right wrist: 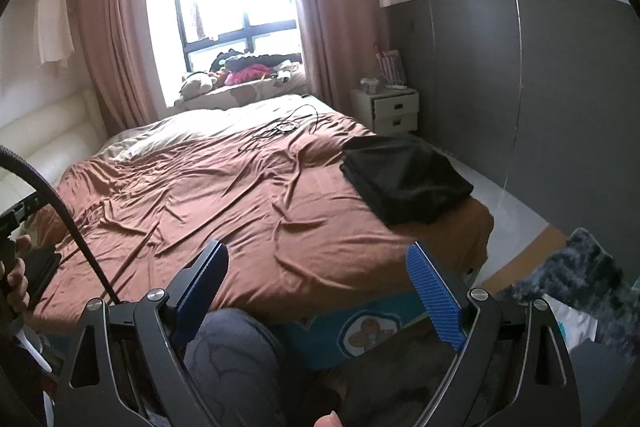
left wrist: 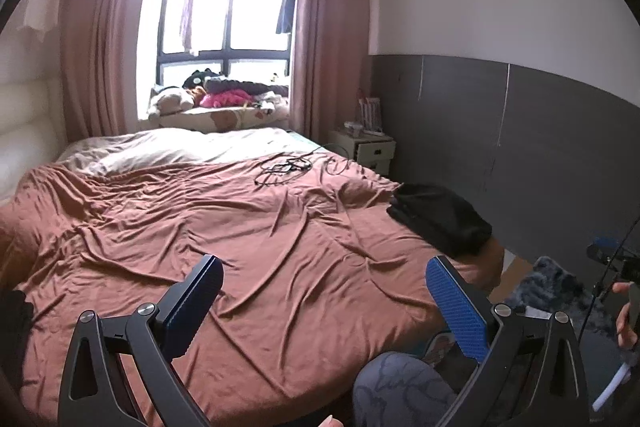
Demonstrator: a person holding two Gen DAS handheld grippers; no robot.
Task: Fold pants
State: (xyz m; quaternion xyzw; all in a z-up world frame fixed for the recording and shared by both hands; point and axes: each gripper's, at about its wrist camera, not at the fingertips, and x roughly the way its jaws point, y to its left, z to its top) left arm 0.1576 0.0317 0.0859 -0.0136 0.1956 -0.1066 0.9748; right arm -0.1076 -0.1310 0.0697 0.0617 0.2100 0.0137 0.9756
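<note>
Pants, black and folded (right wrist: pixel 404 179), lie at the rust-brown bed's (right wrist: pixel 224 187) right edge, well ahead of both grippers; left gripper (left wrist: pixel 324 291) and right gripper (right wrist: pixel 316 283) hover with jaws wide, nothing between them.

Tangled cables (left wrist: pixel 286 167) on rumpled bedspread (left wrist: pixel 200 227)

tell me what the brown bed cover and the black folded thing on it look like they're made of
Brown bed cover: thin, smooth woven fabric with a slight sheen, judging by its fine wrinkles. Black folded garment: soft matte cloth, layered edges visible; exact fibre unclear.
</note>
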